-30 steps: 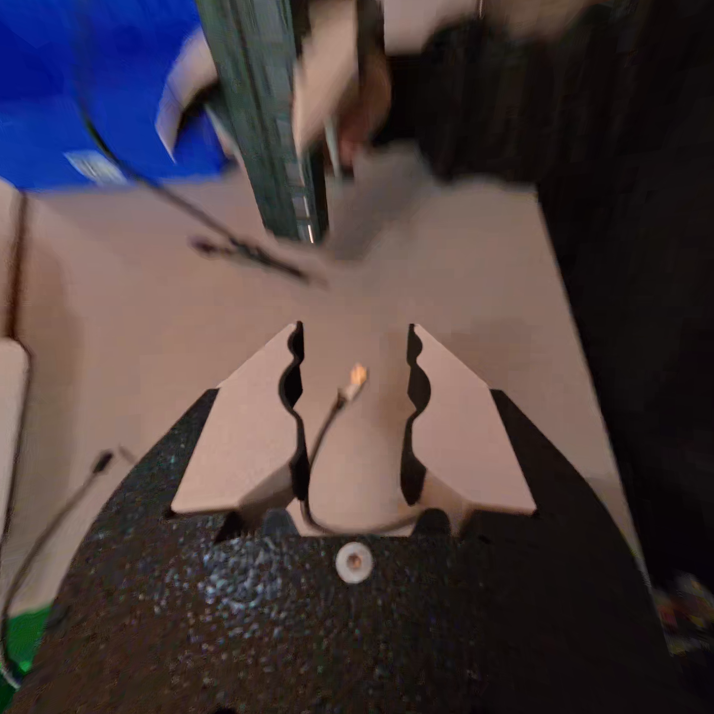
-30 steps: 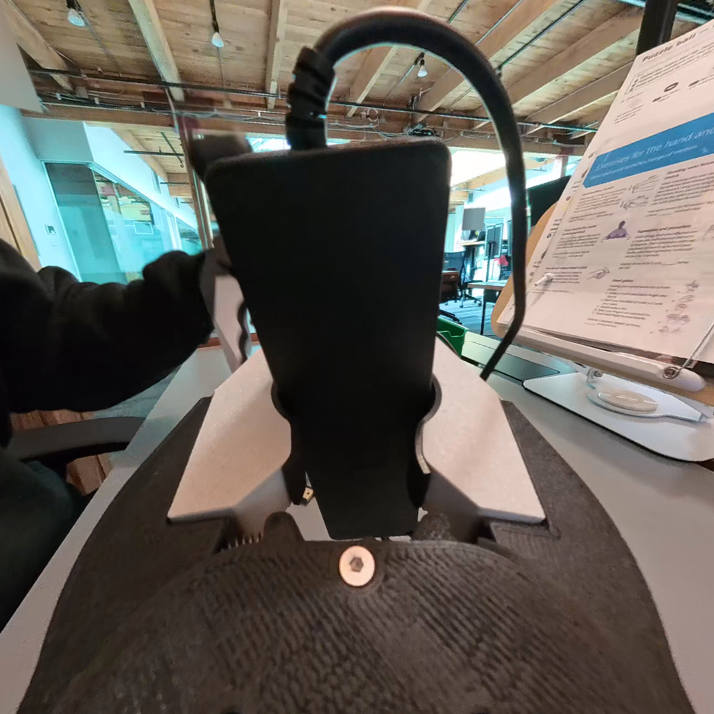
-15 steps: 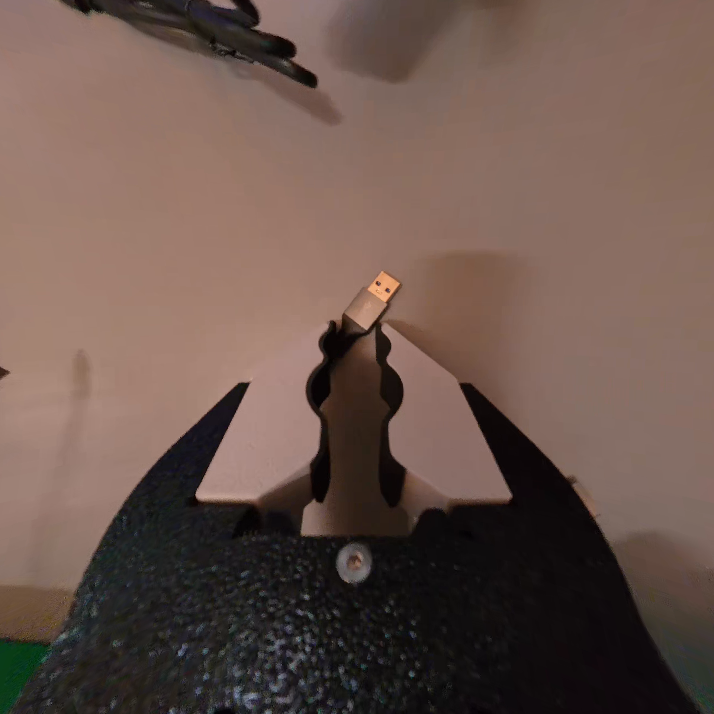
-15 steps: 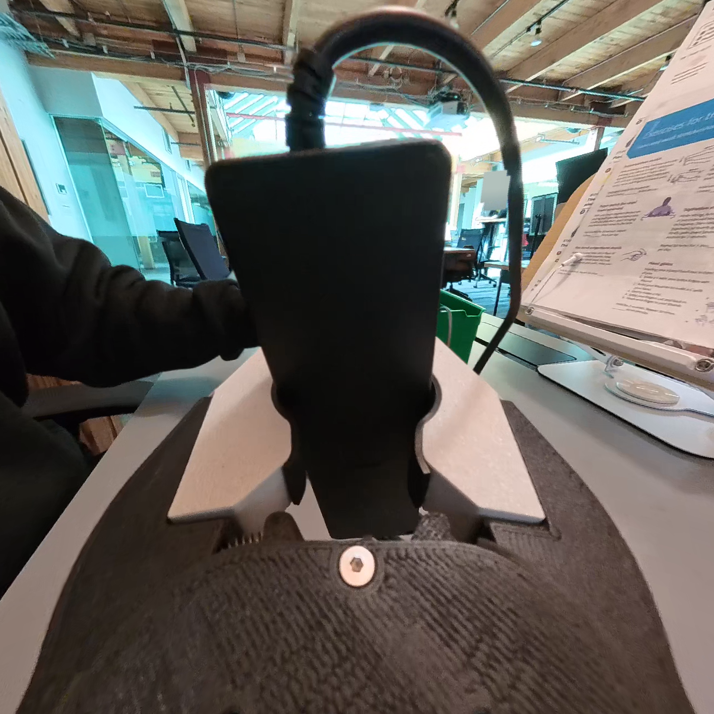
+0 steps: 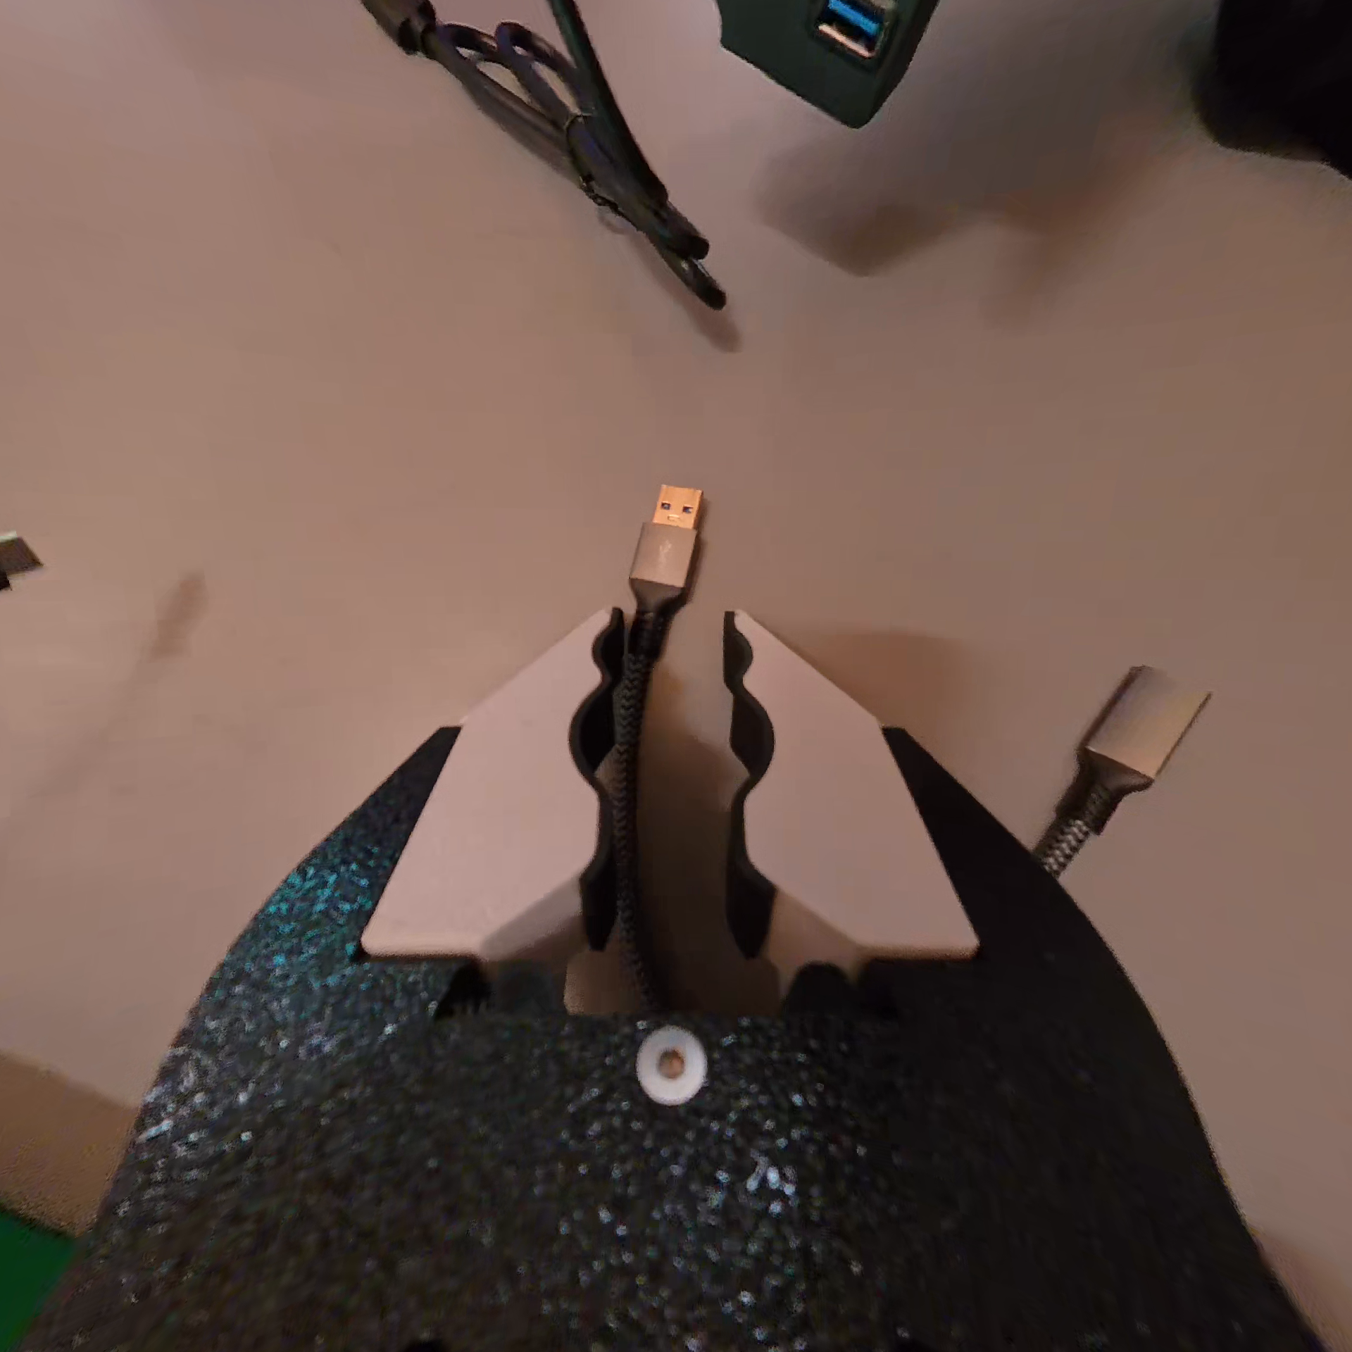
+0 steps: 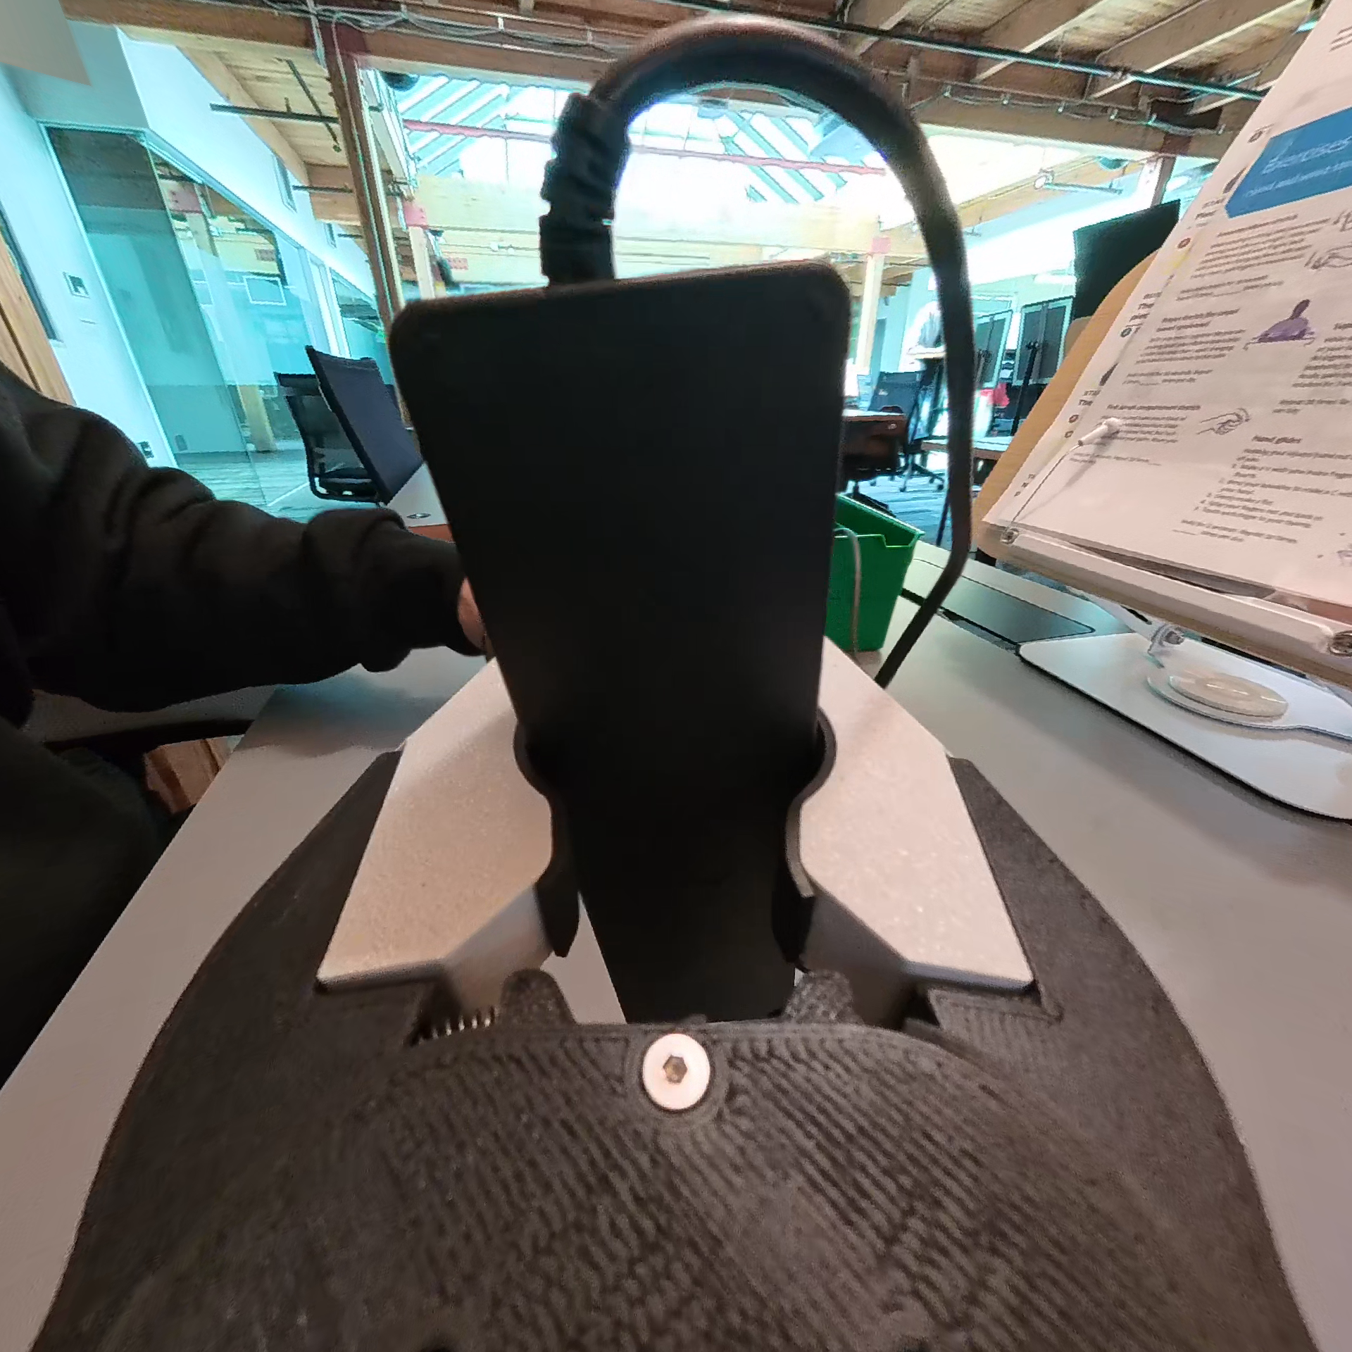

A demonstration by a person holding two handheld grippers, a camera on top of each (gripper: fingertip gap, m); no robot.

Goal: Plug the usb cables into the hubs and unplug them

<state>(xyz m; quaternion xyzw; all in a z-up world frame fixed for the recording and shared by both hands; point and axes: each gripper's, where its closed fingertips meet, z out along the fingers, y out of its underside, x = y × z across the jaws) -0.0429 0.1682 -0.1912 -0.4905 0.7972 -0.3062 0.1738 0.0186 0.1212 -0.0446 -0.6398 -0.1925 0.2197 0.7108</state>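
A pale grey tabletop [image 6: 1097, 841] runs forward into an open office under a ceiling of bare wooden beams [image 6: 1024, 44], with daylight coming through skylights [image 6: 695, 146]. Glass partitions [image 6: 183, 329] line the left side, with a dark office chair [image 6: 351, 424] before them. A green bin [image 6: 870, 585] stands past the tabletop's far edge, and a white stand [image 6: 1207, 717] holding printed pages sits at the right.

Braided usb cable [image 5: 635, 739] flat on table, black hub [image 6: 629, 585] upright.
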